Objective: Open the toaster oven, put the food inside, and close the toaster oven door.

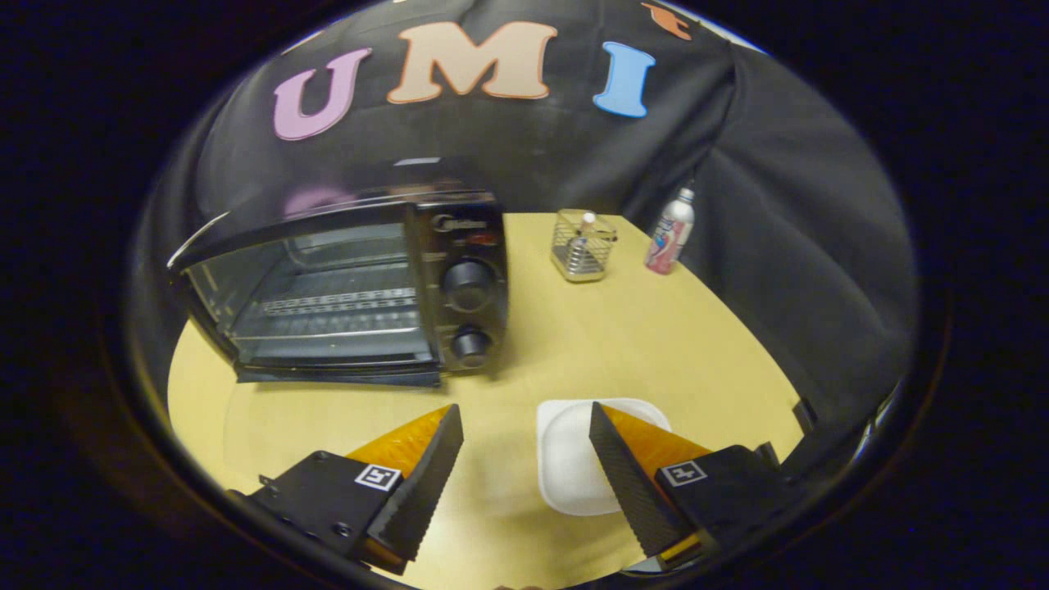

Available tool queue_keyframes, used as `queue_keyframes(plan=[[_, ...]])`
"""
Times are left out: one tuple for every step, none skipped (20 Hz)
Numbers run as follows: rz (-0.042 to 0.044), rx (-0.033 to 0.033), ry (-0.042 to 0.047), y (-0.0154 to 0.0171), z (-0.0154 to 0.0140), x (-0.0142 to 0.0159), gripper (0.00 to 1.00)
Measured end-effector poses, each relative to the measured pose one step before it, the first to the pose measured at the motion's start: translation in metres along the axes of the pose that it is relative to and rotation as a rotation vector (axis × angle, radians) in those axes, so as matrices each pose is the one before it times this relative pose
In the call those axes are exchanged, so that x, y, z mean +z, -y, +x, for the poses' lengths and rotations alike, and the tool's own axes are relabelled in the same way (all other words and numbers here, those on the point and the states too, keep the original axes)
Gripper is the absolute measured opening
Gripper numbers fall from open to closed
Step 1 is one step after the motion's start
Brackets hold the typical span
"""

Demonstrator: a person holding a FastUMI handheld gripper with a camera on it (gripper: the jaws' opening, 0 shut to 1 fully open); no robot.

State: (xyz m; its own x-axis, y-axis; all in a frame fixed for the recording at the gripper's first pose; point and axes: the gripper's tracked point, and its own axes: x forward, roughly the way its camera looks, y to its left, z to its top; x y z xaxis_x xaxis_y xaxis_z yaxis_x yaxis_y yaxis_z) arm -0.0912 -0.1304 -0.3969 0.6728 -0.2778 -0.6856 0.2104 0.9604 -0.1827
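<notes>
Hovering with fingers (524,426) spread and empty above the surface (656,344), the gripper faces the toaster oven (344,287), its door already down; no food visible on the white plate (574,467), locating it seems next.

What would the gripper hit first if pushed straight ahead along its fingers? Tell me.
Probably bare table. The gripper is open, fingers pointing into the gap between the toaster oven, its door down, and the wire basket. The white plate lies below the fingers. Depth is unclear.
</notes>
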Motion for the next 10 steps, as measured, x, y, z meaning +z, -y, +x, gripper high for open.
queue_keyframes(plan=[[0.01076, -0.01905, -0.01112, 0.01144, 0.00524, -0.00201, 0.99], [0.01126, -0.01626, -0.01319, 0.00975, 0.00545, -0.00345, 0.99], [0.01009, -0.01445, -0.01781, 0.00896, 0.00594, -0.00447, 0.99], [0.00836, -0.01163, -0.02041, 0.00769, 0.00452, -0.00599, 0.99], [0.00749, -0.00964, -0.01879, 0.00625, 0.00591, -0.00533, 0.99], [0.00707, -0.00900, -0.01711, 0.00642, 0.00522, -0.00500, 0.99], [0.00583, -0.00575, -0.01856, 0.00445, 0.00411, -0.00521, 0.99], [0.00503, -0.00657, -0.01577, 0.00472, 0.00389, -0.00430, 0.99], [0.00337, -0.00629, -0.01285, 0.00396, 0.00392, -0.00351, 0.99], [0.00313, -0.00520, -0.01135, 0.00302, 0.00380, -0.00397, 0.99]])
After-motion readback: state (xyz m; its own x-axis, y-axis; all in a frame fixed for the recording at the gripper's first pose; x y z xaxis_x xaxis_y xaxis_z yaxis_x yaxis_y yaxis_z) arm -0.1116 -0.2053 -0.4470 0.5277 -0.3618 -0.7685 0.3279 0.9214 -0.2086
